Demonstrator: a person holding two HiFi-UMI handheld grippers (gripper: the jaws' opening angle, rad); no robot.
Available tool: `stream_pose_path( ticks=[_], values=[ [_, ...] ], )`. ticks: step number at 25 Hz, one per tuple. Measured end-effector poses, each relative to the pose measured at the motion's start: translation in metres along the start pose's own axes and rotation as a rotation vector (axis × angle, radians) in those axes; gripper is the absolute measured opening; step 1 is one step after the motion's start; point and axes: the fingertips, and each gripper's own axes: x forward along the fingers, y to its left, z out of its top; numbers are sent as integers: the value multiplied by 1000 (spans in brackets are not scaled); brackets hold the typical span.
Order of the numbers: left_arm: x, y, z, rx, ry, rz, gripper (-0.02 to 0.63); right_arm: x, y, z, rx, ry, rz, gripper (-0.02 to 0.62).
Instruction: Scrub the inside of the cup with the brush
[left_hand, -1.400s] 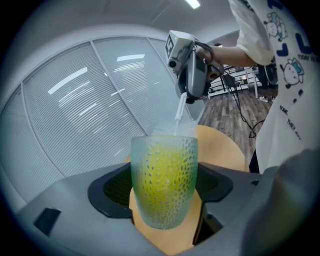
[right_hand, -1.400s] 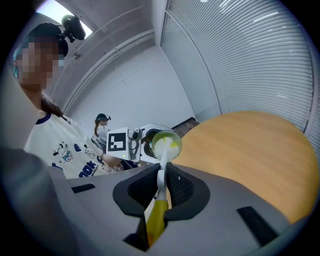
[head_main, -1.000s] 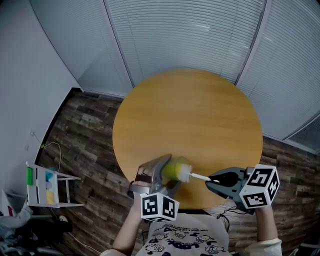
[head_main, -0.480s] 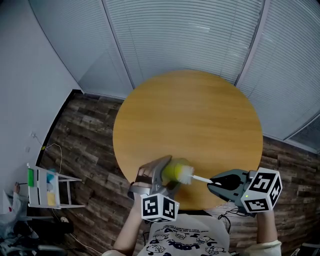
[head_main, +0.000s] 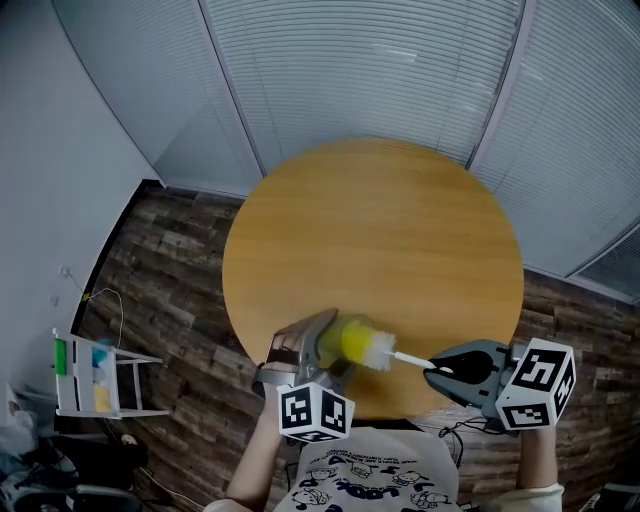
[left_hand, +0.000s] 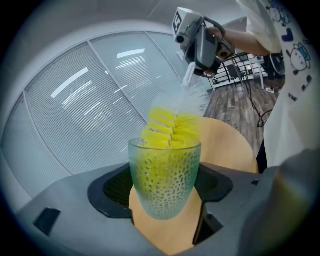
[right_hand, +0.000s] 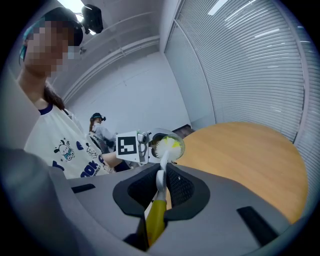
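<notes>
The left gripper grips a bumpy see-through cup, maybe glass. The right gripper squeezes the fluffy yellow-and-white brush poking into it.

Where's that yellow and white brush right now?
In the head view, the brush is over the table's near edge, its yellow head pushed into the cup at left, its handle clamped in the right hand-held gripper.

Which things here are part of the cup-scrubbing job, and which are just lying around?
In the job: cup, clamped by the left gripper; brush, held by the right gripper, its head partly in the cup.
Lying about: white rack on the floor; cable near it.
</notes>
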Motion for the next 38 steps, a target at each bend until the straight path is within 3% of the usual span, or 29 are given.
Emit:
stream_pose_path(
  ticks=[22, 38],
  values=[
    [2, -9, 17, 63, -18, -21, 377, 16, -9, -10, 40, 32, -11, 46],
    [-2, -4, 9, 27, -31, -22, 377, 6, -14, 0, 65, -13, -19, 46]
  ],
)
